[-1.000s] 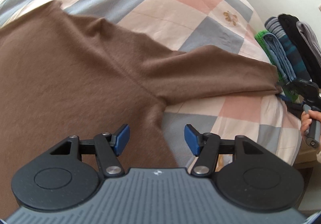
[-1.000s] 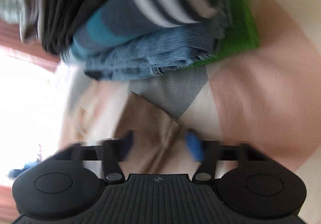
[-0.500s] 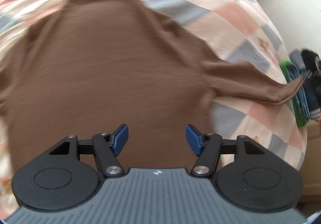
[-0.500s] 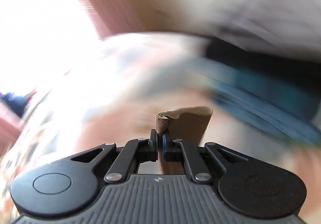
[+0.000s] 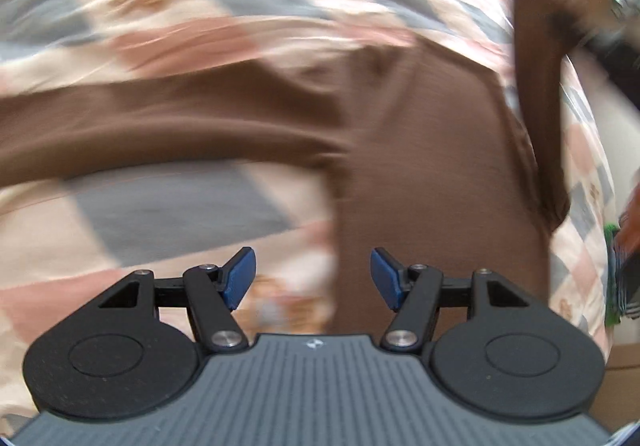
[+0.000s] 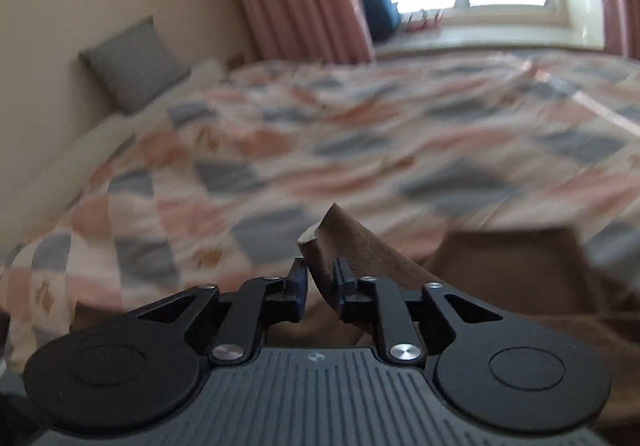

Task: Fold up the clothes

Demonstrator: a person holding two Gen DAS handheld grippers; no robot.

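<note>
Over the bed (image 6: 240, 150), your right claw (image 6: 322, 278) grips the brown shirt's (image 5: 420, 150) sleeve (image 6: 348, 246); lay it across the chest while your left claw (image 5: 312, 278), spread wide, hovers empty.

The left gripper (image 5: 312, 278) hangs with its blue-padded fingers (image 5: 240, 278) spread wide apart and nothing between them, pointing down and forward. The right gripper (image 6: 322, 280) is held level, looking forward, its black fingers (image 6: 298, 282) drawn in close, pinching a brown sleeve (image 6: 344, 246) that stands up between them.
</note>
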